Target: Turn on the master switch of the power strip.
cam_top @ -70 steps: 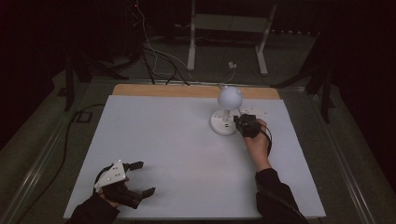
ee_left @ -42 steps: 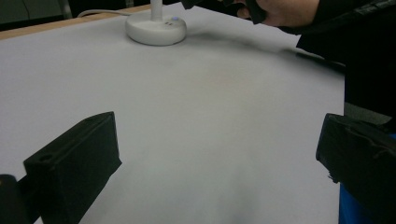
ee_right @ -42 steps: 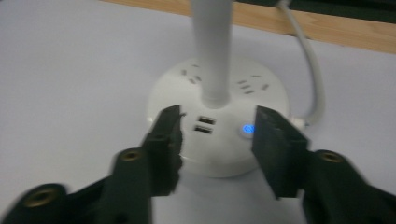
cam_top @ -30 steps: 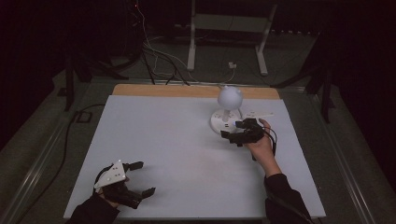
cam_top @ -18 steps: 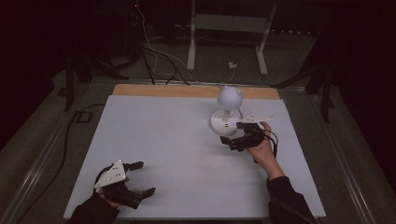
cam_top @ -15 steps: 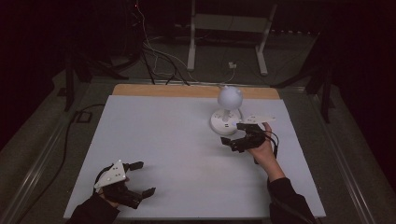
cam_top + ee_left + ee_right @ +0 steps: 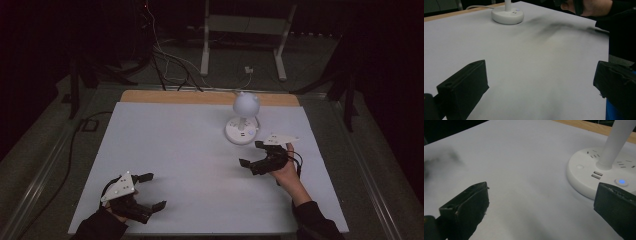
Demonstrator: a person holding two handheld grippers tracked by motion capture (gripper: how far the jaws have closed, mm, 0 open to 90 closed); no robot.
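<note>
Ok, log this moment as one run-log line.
lamp: upright on table, button lit | right gripper: open, empty, beside lamp base, apart | left gripper: open, empty, near table edge

A white desk lamp [image 7: 243, 120] with round socket base, blue light glowing, stands upright toward the table's far edge.

A: The desk lamp [image 7: 242, 120] at the far right looks like smooth white plastic, its round base [image 7: 594, 173] faintly glossy.

B: And the table [image 7: 190, 150]?

A: A matt pale sheet, like paper or laminate, with bare wood along the far edge [image 7: 200, 97].

B: The right gripper [image 7: 254, 154]?

A: Matt black, its pads [image 7: 469, 202] rough-edged, rubbery. The left gripper [image 7: 152, 191] looks the same, under a dull grey plate [image 7: 119, 186].
</note>
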